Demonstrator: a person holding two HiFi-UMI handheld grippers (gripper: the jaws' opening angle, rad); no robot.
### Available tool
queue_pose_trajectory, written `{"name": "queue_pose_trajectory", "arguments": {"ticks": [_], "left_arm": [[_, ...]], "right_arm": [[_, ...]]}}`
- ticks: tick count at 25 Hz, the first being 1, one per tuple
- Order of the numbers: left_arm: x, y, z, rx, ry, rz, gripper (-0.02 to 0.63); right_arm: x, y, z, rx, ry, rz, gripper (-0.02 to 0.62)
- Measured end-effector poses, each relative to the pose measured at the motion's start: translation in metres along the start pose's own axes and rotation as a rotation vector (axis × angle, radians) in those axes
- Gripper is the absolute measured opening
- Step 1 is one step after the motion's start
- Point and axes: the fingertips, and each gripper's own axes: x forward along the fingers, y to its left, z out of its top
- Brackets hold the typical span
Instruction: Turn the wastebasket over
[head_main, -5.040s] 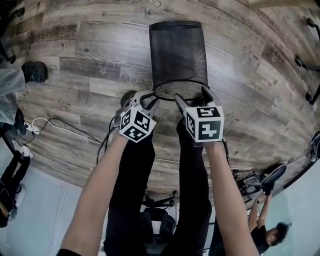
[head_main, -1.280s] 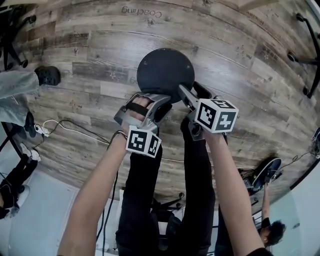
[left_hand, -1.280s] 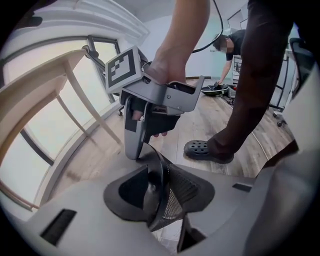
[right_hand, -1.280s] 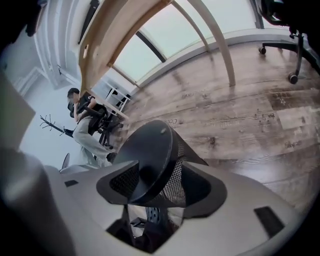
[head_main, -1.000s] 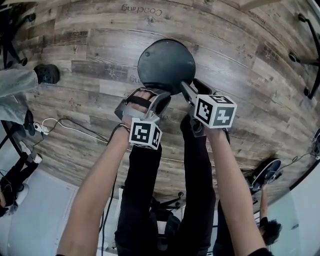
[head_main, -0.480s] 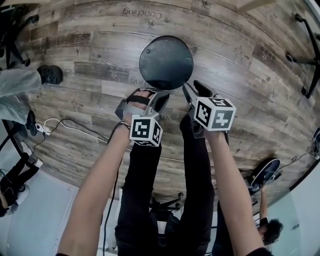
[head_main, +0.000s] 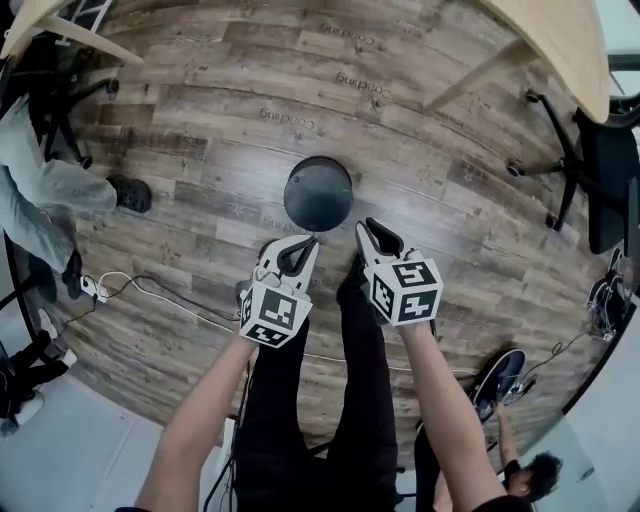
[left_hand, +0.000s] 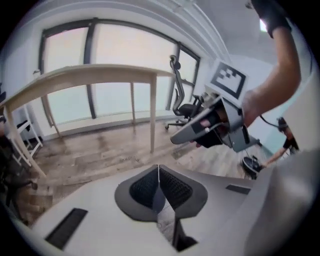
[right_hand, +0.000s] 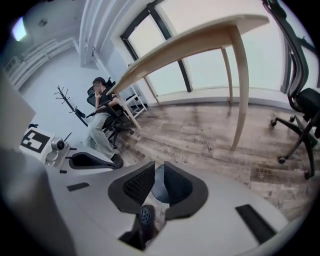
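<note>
Head view: the wastebasket (head_main: 318, 193) stands mouth-down on the wooden floor (head_main: 200, 120), its solid round base facing up, just beyond the person's feet. The left gripper (head_main: 297, 252) and the right gripper (head_main: 372, 238) hang above its near edge, both apart from it, and neither carries anything.

Left gripper view: the jaws are pressed together with nothing between them. They look out over the floor toward a pale table (left_hand: 100, 77). The right gripper shows at the right.

Right gripper view: the jaws are closing, with a narrow gap left and nothing gripped. A dark rounded shape shows through the gap. It is probably the wastebasket lower down, but I cannot be sure.

The turning looks done, so the step in hand is getting clear. To do it well, draw both grippers straight up and toward the body, never across the base. A mesh basket like this is probably light, and a brush could tip it off its rim.
</note>
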Motion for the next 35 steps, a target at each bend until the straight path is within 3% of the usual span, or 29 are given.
{"name": "queue_pose_trajectory", "arguments": {"ticks": [3,6,16,21,28,35], "left_arm": [[-0.041,0.010,0.049,-0.091,-0.100,0.045,0.021],[-0.085,0.019,0.093,-0.124,-0.171,0.072,0.019],[-0.229,0.053,0.224,-0.093,-0.374,0.126,0.017],[-0.303,0.062,0.291,-0.071,-0.511,0.126,0.017],[-0.376,0.063,0.348,-0.021,-0.638,0.086,0.017],[-0.396,0.058,0.373,0.021,-0.664,0.029,0.017]], "right_arm": [[-0.041,0.018,0.034,-0.033,-0.052,-0.006,0.069],[-0.084,0.038,0.069,-0.044,-0.105,-0.011,0.055],[-0.226,0.116,0.202,-0.206,-0.356,-0.030,0.040],[-0.300,0.159,0.251,-0.219,-0.498,-0.037,0.035],[-0.372,0.207,0.280,-0.248,-0.650,-0.028,0.035],[-0.409,0.215,0.297,-0.228,-0.748,-0.053,0.032]]}}
